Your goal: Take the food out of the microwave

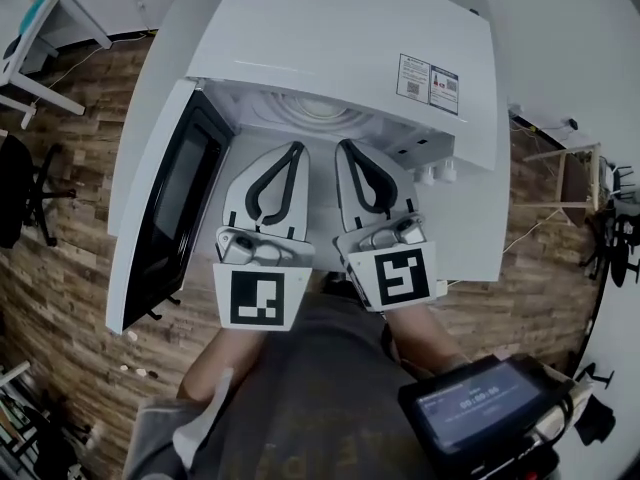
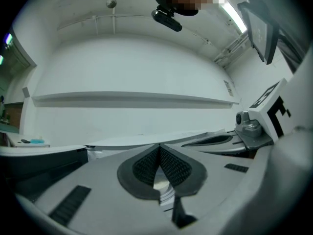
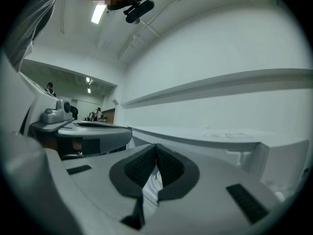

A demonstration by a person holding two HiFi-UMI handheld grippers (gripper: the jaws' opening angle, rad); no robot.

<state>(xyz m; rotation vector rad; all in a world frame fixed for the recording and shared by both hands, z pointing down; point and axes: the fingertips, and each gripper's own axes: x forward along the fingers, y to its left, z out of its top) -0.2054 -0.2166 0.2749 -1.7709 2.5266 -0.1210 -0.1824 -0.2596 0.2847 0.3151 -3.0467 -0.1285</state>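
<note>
The white microwave (image 1: 340,28) stands with its door (image 1: 165,208) swung open to the left. Inside the cavity I see pale concentric rings (image 1: 322,110), a turntable or plate; no food can be made out. My left gripper (image 1: 296,148) and right gripper (image 1: 342,146) point side by side into the opening, just in front of the cavity. In the left gripper view the left gripper (image 2: 159,148) has its pads touching at the tip with nothing between them. The right gripper view shows the right gripper (image 3: 156,147) shut and empty likewise.
The open door sticks out at the left of the grippers. The microwave's knobs (image 1: 435,173) sit right of the cavity. A dark screen device (image 1: 480,408) hangs near my chest. A wooden floor (image 1: 80,268), an office chair (image 1: 20,188) and a white desk (image 1: 50,28) lie left.
</note>
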